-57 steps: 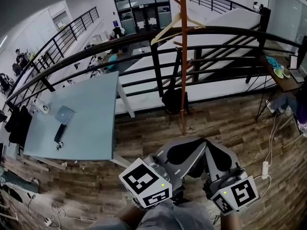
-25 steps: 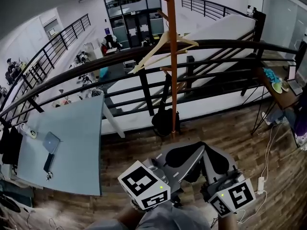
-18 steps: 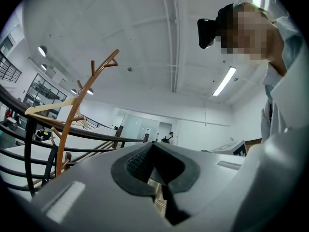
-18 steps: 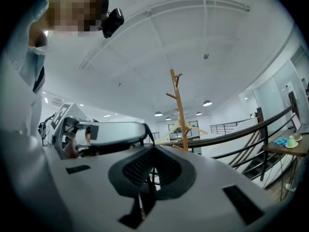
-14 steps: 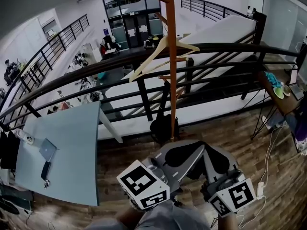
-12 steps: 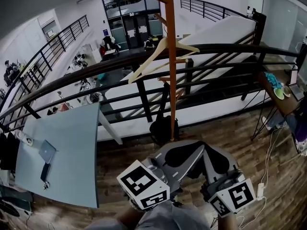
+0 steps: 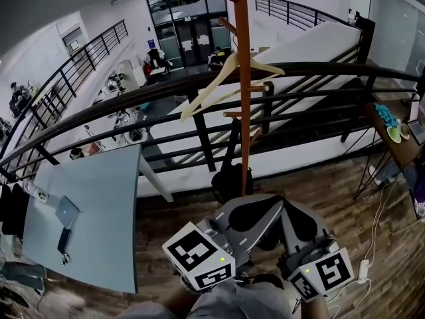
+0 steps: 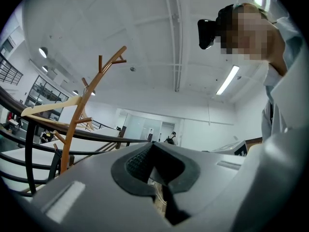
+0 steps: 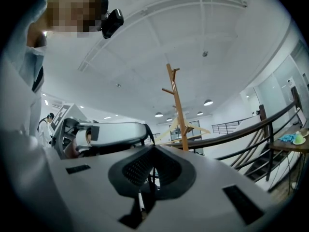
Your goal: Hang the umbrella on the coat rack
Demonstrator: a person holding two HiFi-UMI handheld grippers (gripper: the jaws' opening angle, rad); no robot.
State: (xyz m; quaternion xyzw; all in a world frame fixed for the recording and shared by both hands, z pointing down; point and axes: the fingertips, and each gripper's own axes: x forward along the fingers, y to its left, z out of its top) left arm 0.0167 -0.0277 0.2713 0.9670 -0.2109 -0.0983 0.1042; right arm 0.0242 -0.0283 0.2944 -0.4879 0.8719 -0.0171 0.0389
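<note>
One black bundle (image 7: 231,177), possibly the umbrella though its shape cannot be made out for certain, hangs by a narrow dark stem from a low peg of the orange wooden coat rack (image 7: 244,78), just in front of a dark metal railing (image 7: 312,68). A pale wooden hanger (image 7: 222,82) sits higher on the same pole. Nearer the camera, the left gripper (image 8: 153,148) and right gripper (image 9: 153,150) are held side by side above the plank floor (image 7: 332,191), each with its jaws pressed together on nothing. A pale blue table (image 7: 106,178) bearing a closed laptop (image 7: 66,211) stands to the left.
</note>
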